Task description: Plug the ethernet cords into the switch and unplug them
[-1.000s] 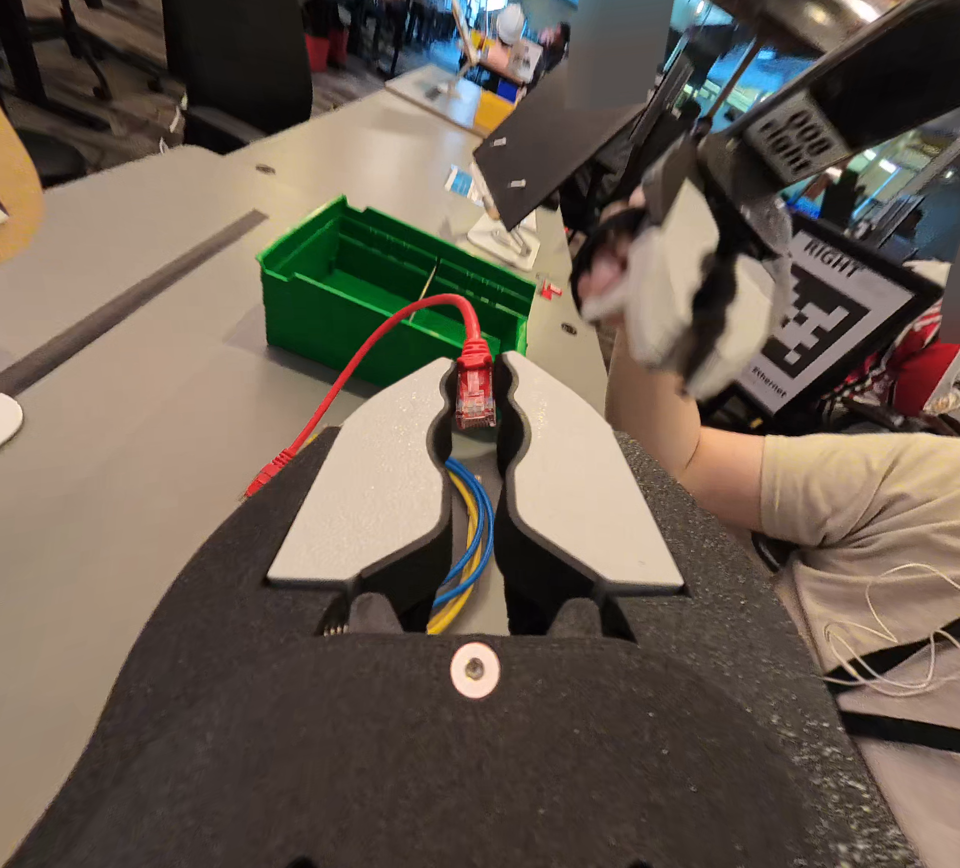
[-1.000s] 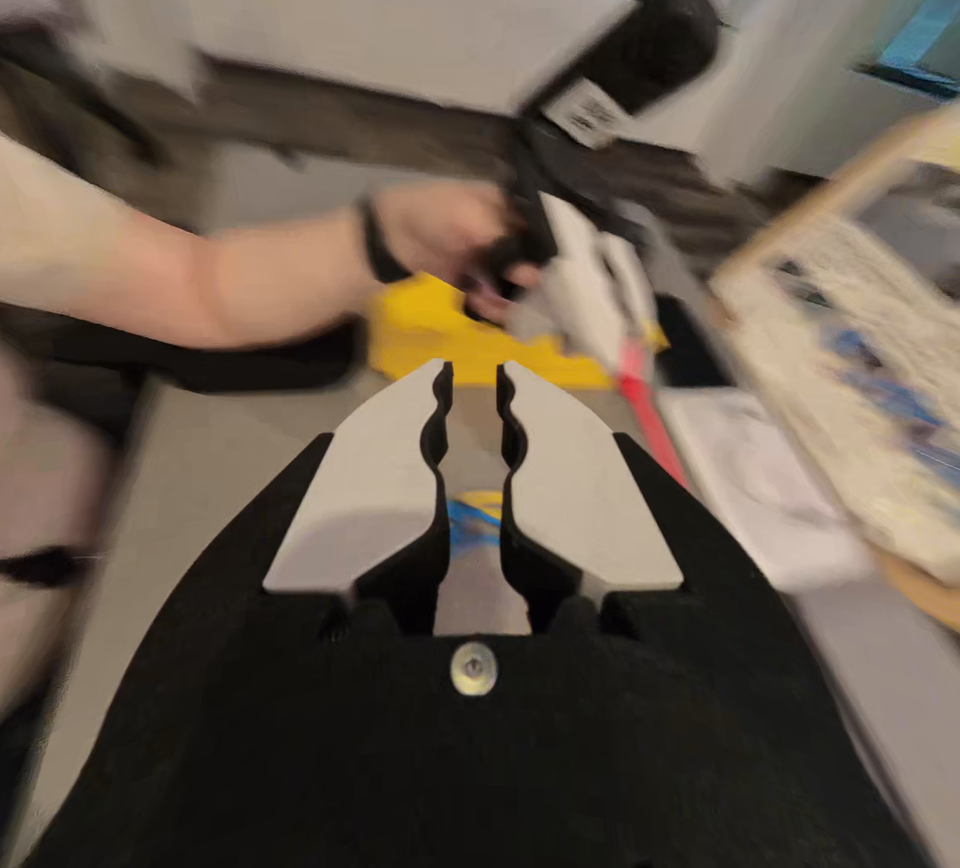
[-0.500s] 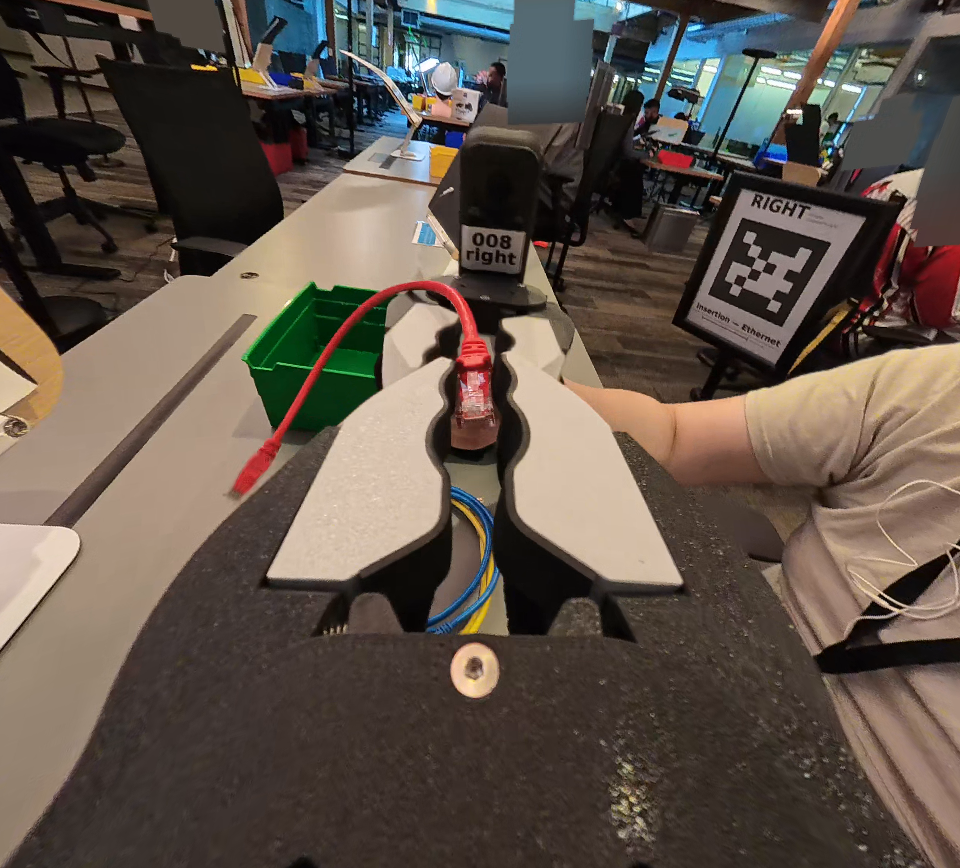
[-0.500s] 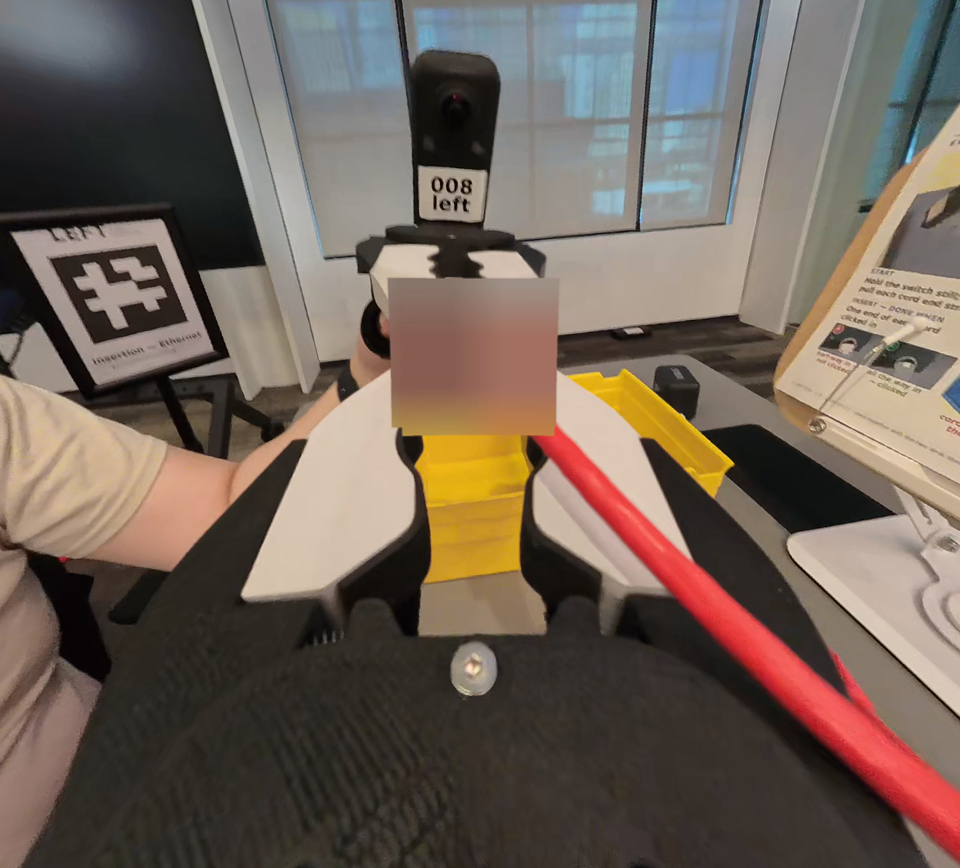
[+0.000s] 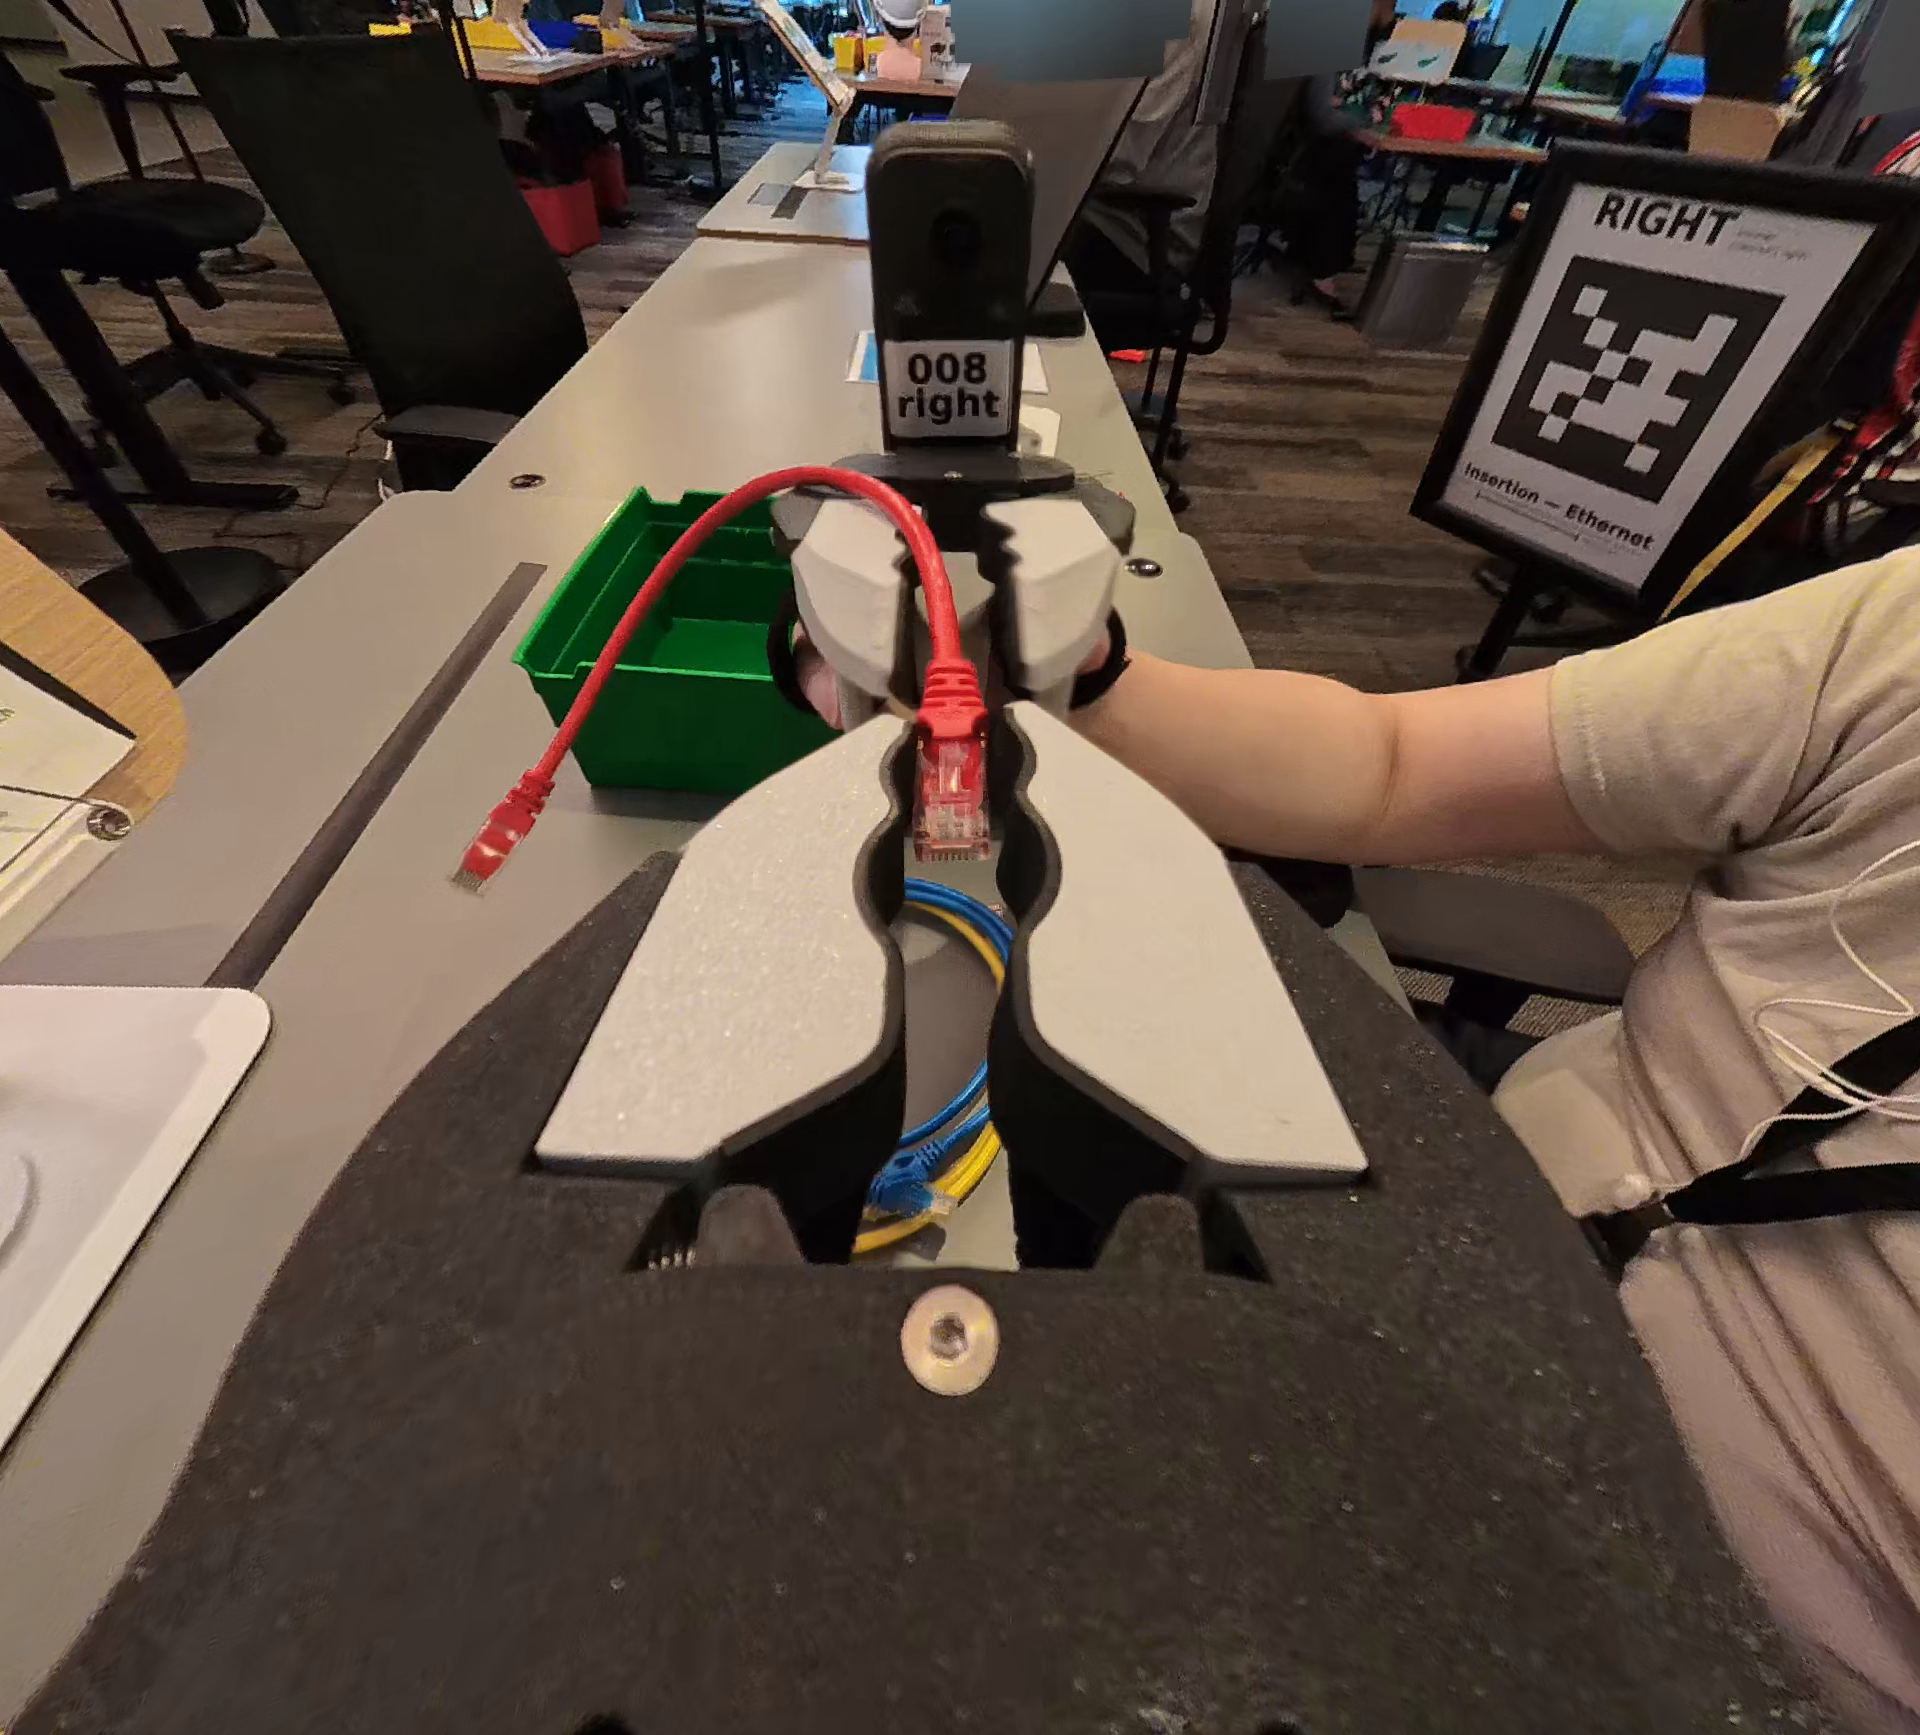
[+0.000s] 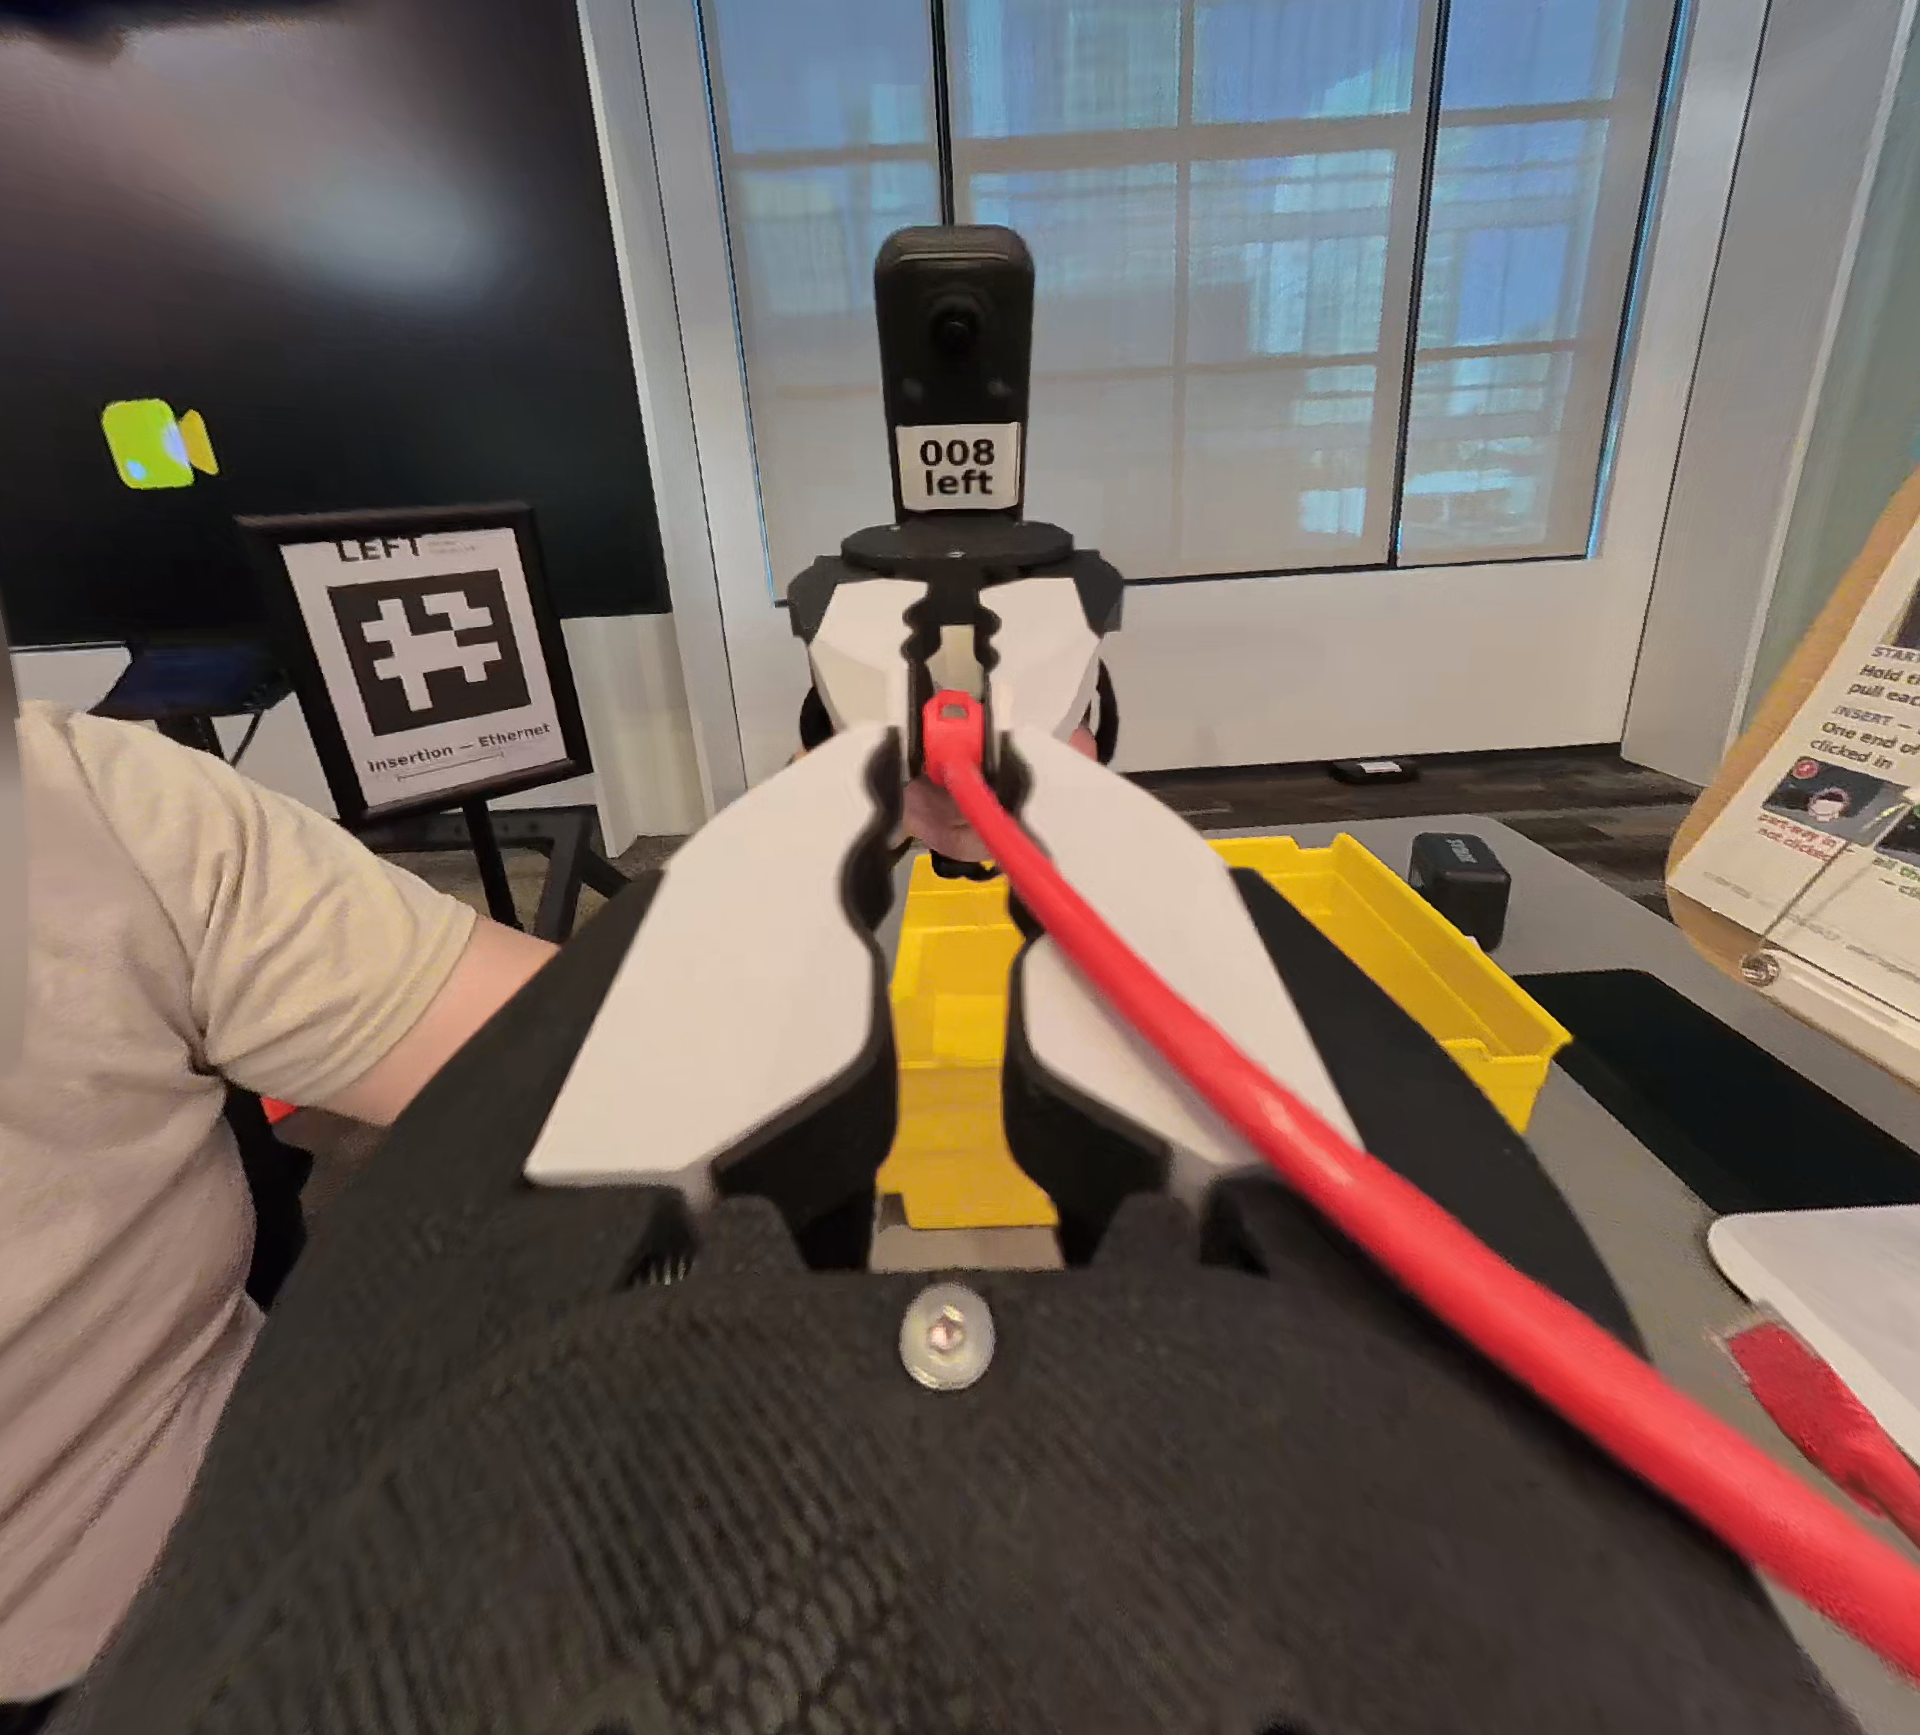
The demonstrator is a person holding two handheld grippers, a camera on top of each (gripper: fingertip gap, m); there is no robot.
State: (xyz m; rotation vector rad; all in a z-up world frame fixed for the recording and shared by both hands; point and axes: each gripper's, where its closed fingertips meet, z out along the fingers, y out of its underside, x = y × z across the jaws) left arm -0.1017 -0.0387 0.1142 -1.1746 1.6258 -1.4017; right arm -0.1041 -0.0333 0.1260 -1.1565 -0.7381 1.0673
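Grey desk (image 5: 727, 355) below, the two grippers have swung to face each other. Left gripper (image 5: 951, 781) pinches the red cord's plug (image 5: 948, 792); right gripper (image 6: 951, 812), narrowed again, grips nothing, cord (image 6: 1247, 1103) draped across it. No switch visible.

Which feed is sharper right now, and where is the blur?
Left wrist view: sharp on the red plug and green bin. Right wrist view: red cable and near claw fingers soft, its left edge smeared, windows bright.
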